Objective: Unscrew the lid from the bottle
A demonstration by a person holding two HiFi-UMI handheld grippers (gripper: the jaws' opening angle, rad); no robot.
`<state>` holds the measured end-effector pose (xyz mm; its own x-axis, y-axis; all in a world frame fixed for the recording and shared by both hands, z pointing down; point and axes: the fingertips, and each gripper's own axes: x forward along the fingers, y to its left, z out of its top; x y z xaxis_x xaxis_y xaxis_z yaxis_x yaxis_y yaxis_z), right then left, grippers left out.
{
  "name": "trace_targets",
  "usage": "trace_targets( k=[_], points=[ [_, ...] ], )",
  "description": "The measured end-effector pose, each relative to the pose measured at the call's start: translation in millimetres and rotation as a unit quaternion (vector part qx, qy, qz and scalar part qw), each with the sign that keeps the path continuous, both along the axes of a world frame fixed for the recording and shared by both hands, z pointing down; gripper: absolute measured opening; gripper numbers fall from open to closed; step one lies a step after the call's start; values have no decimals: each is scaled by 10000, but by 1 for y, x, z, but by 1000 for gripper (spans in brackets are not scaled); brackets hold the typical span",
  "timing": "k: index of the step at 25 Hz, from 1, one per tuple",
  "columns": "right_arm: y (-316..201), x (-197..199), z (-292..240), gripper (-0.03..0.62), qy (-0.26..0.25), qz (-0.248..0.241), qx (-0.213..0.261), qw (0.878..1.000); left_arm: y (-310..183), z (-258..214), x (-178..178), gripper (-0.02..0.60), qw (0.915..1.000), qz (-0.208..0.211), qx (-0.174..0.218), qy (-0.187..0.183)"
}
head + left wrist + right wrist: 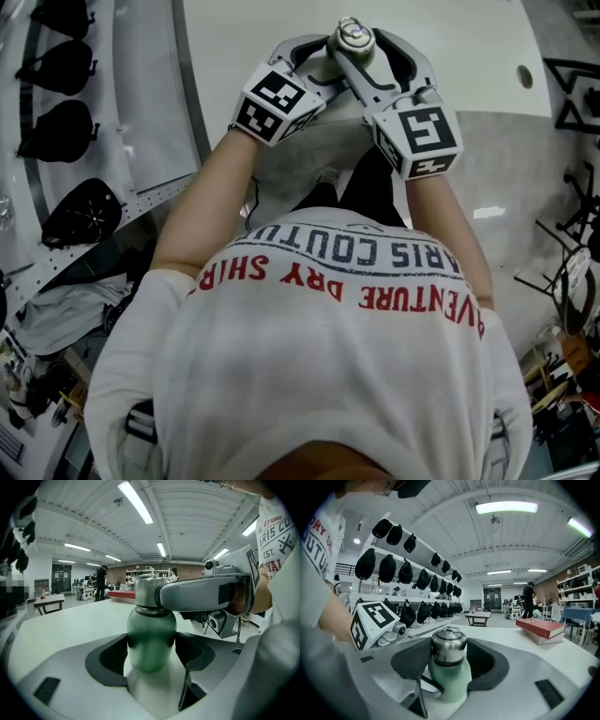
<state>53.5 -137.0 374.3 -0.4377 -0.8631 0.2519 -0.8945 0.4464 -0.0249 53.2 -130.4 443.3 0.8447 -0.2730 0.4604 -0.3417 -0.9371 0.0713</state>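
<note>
clasping bottle, left hand-held gripper, right hand-held gripper partly hiding lid

The table is big and white, with a round edge. It has a small round hole near one side. A red book lies flat on the table, well apart from the green bottle. The bottle, with its shiny lid, is upright over the table. Its bottom is hidden, so I cannot tell if it stands there. Far off, a little table stands on the grey floor.
</note>
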Motion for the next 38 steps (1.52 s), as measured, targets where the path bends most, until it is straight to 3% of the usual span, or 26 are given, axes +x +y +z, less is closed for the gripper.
trace_targets(
  k=[10,21,28,38],
  points=[
    [-2,-1,-1,230,135,-184,64,9997,-1,-1,0,336,10000,12,-73,56],
    [3,-3,2,229,308,-1429,-30,9893,2,1,-2,334,9992,380,-44,-107],
    [3,-7,1,229,452,-2592,-233,9645,2,2,-4,334,9979,576,-69,-278],
    [3,-11,-2,229,571,-3950,-336,9163,2,2,-3,334,9956,784,-126,-503]
  ],
)
